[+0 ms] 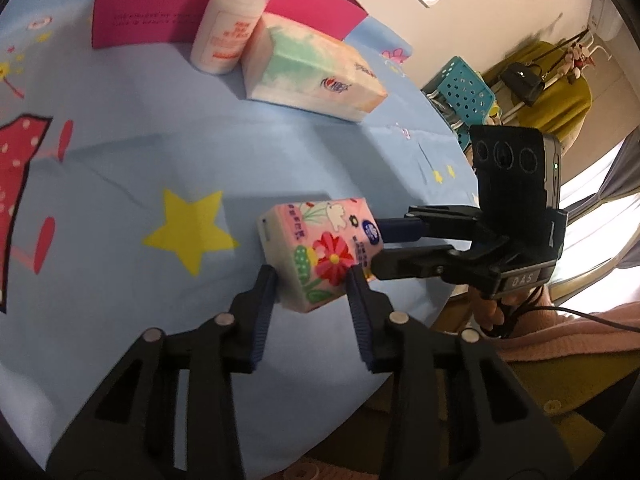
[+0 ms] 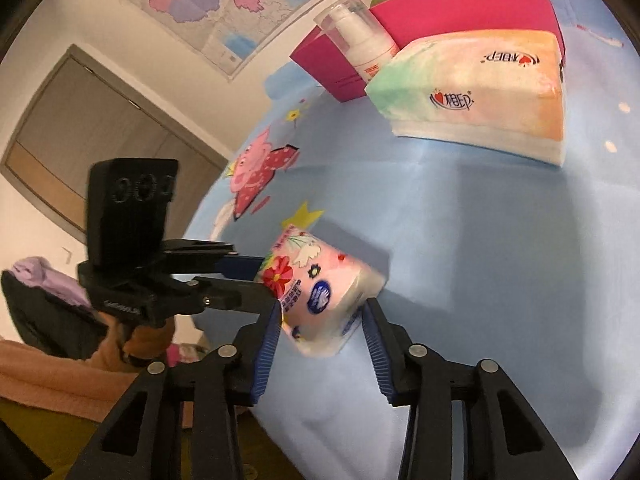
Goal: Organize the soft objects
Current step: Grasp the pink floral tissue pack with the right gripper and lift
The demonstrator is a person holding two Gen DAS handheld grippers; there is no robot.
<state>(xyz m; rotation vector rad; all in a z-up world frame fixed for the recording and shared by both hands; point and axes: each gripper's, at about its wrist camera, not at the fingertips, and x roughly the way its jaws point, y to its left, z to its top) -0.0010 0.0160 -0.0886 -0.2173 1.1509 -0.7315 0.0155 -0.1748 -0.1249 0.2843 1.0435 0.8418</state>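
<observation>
A small pink floral tissue pack [image 1: 320, 252] is held above the blue tablecloth near the table's edge. My left gripper [image 1: 312, 276] is shut on its near end. My right gripper [image 1: 380, 248] comes in from the right and is shut on the pack's other end. In the right wrist view the same pack [image 2: 320, 292] sits between my right gripper's [image 2: 322, 310] blue pads, with the left gripper [image 2: 256, 272] holding it from the left. A larger pastel tissue pack [image 1: 312, 68] lies further back; it also shows in the right wrist view [image 2: 476, 96].
A white pump bottle [image 1: 228, 28] and a magenta box [image 1: 160, 4] stand behind the large pack. The blue cartoon tablecloth [image 1: 132, 168] covers the table. A teal perforated basket [image 1: 464, 88] stands beyond the table's right edge.
</observation>
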